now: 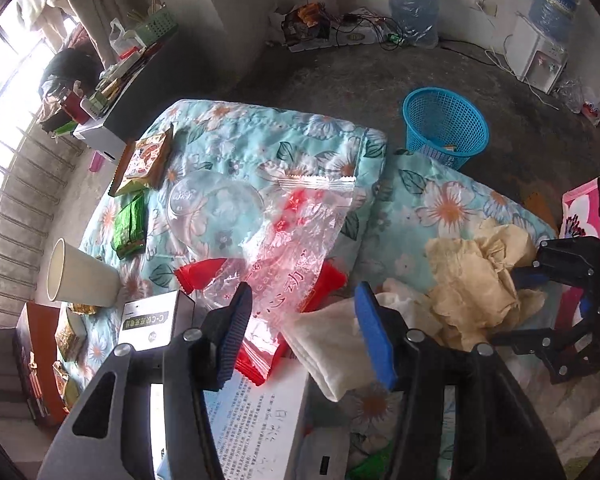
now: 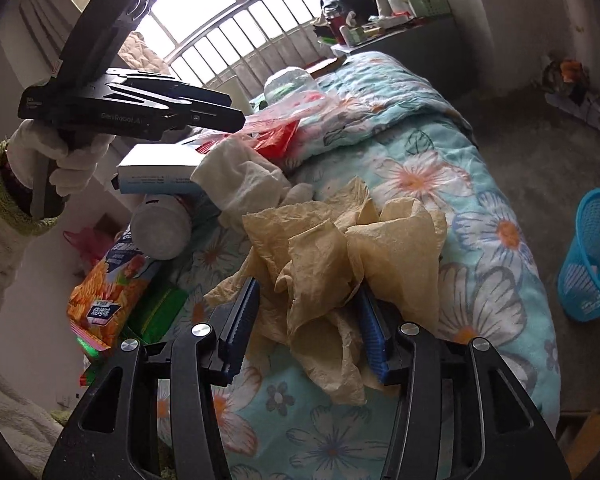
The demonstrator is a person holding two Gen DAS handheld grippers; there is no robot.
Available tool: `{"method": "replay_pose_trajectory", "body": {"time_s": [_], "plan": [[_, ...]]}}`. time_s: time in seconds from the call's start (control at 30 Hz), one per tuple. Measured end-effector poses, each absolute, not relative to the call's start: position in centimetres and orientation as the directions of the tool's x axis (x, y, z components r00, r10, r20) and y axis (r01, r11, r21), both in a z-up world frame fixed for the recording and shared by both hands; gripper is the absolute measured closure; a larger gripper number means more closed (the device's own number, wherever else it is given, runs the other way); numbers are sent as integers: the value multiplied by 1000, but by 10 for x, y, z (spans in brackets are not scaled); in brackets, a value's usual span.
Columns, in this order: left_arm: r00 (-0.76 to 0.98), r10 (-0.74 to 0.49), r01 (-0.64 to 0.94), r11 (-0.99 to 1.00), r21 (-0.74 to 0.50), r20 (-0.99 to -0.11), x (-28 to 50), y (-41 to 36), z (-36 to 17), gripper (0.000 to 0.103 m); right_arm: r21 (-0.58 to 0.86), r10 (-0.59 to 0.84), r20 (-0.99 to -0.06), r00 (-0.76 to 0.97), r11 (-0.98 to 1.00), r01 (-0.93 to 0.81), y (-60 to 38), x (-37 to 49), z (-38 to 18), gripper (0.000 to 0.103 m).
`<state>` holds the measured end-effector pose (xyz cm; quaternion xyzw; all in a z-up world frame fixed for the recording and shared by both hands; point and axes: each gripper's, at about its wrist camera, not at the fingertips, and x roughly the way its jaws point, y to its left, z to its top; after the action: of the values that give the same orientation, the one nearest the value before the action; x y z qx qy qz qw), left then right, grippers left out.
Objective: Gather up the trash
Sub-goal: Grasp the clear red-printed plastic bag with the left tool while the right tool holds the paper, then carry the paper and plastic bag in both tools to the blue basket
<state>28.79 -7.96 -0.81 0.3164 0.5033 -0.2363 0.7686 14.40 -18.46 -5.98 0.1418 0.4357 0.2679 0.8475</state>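
Crumpled tan paper (image 2: pixel 332 248) lies on the floral quilt (image 2: pixel 480 184). My right gripper (image 2: pixel 308 292) straddles it, jaws open, a blue pad on each side of the paper without squeezing it. The left wrist view shows that gripper (image 1: pixel 516 306) at the right, around the same tan paper (image 1: pixel 472 276). My left gripper (image 1: pixel 304 300) hangs open over a clear plastic bag with red print (image 1: pixel 300 236), a red wrapper (image 1: pixel 260 356) and a white cloth (image 1: pixel 332 348). Nothing is gripped. A gloved hand (image 2: pixel 60 160) holds the left gripper (image 2: pixel 204 112). A blue mesh basket (image 1: pixel 446 128) stands on the floor.
On the quilt lie a paper cup (image 1: pixel 80 276), a clear lid (image 1: pixel 214 204), a green packet (image 1: pixel 130 226), a snack packet (image 1: pixel 144 160) and a white box (image 1: pixel 256 412). An orange snack bag (image 2: pixel 104 292) and a white bottle (image 2: pixel 160 228) sit at the bed's left edge. The basket (image 2: pixel 592 256) stands beside the bed.
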Motion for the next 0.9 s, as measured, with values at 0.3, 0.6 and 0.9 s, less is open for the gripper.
{"method": "replay_pose_trajectory", "body": {"time_s": [0.3, 0.6, 0.9], "plan": [[341, 56, 702, 649, 294, -938, 313, -77, -36, 84, 419, 489, -705, 513, 871, -255, -182, 147, -67, 82], [411, 4, 669, 678, 305, -912, 309, -74, -12, 101, 552, 550, -651, 523, 816, -171, -210, 143, -71, 100], [537, -135, 616, 737, 278, -832, 271, -65, 56, 103, 589, 558, -590, 584, 792, -162, -230, 138, -50, 101]]}}
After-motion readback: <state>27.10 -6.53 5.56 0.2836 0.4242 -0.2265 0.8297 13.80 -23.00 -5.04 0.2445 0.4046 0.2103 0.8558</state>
